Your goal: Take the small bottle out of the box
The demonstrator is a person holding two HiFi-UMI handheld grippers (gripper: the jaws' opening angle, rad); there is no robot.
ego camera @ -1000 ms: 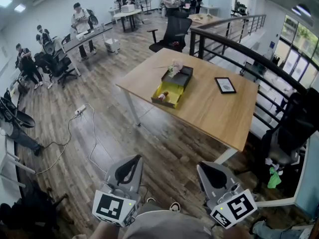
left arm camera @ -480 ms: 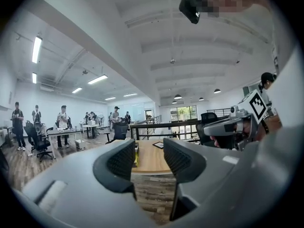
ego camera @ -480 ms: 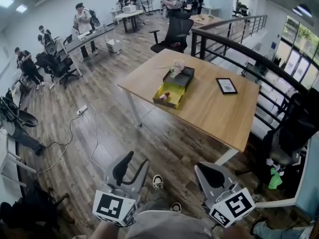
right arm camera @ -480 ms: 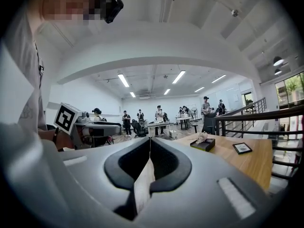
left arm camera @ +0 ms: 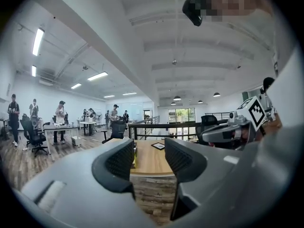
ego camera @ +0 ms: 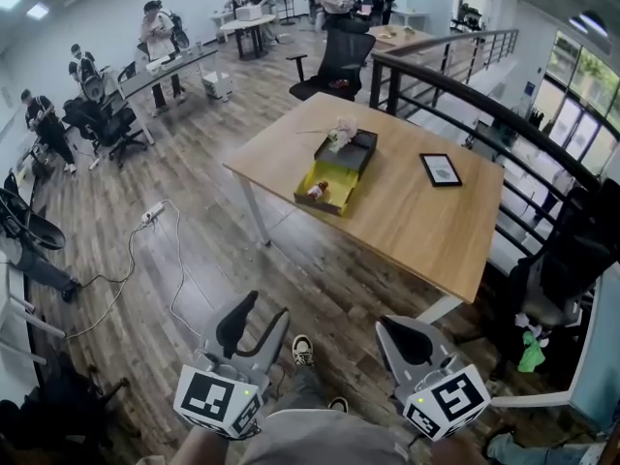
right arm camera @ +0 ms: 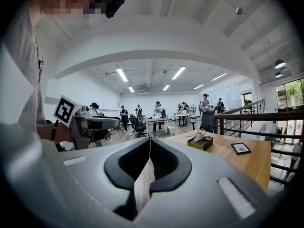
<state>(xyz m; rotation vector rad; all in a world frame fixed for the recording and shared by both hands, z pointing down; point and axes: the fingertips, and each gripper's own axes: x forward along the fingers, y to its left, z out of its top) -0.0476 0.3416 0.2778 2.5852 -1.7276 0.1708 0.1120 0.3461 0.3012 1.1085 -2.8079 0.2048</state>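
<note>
Shut a second ago, the left tongs [ego camera: 257, 320] have just been opening and gape wide on nothing, likely readied for the grab, while the right tongs [ego camera: 402, 329] sit closed and empty, both well apart from the small bottle [ego camera: 316, 190] lying in the box [ego camera: 335, 174] on the tabletop [ego camera: 407, 216].

Left claw [ego camera: 263, 310] — shut before, now apart.
</note>
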